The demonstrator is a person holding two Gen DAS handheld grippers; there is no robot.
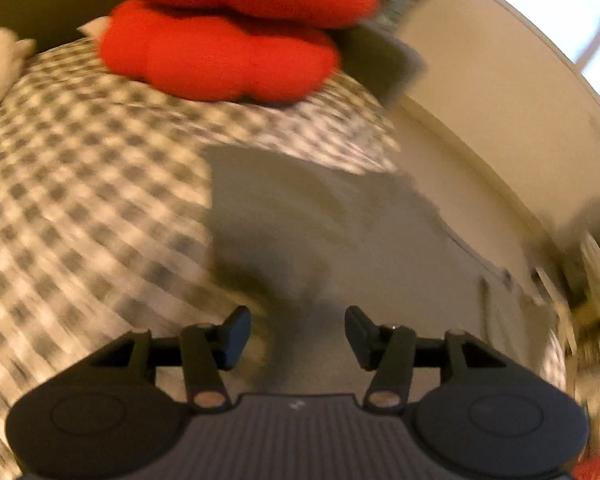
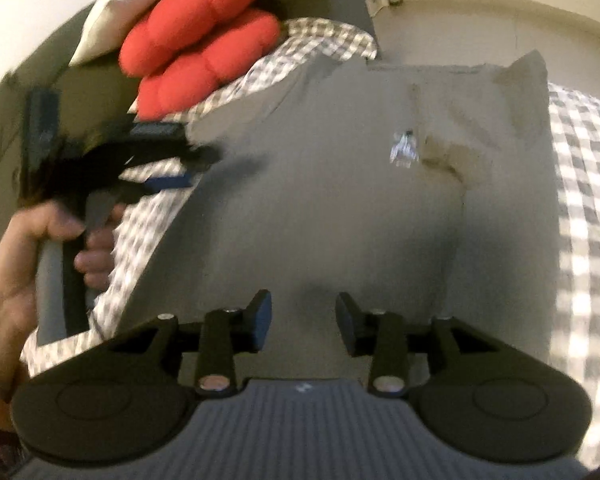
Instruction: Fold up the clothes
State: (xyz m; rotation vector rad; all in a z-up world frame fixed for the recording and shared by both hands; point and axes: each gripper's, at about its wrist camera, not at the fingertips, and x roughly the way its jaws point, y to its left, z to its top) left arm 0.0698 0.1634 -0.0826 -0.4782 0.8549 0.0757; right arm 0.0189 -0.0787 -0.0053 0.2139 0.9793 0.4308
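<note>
right gripper (image 2: pixel 303 322) released, nothing between its pads, grey garment (image 2: pixel 320 184) spread directly ahead on checked bedding (image 2: pixel 580 200). left gripper (image 1: pixel 298 336) also released, over the garment's edge. judgement: pinch matching corners, lift evenly, fold flat.

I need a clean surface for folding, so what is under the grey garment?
The grey garment lies spread on a grey-and-white checked sheet, which shows on both sides and beyond it. Whatever lies directly beneath the garment's middle is covered and cannot be seen.

Two red cushions (image 2: pixel 196 46) stacked on the checked bedcover (image 2: pixel 580 200); a white pillow (image 2: pixel 112 12) behind them
</note>
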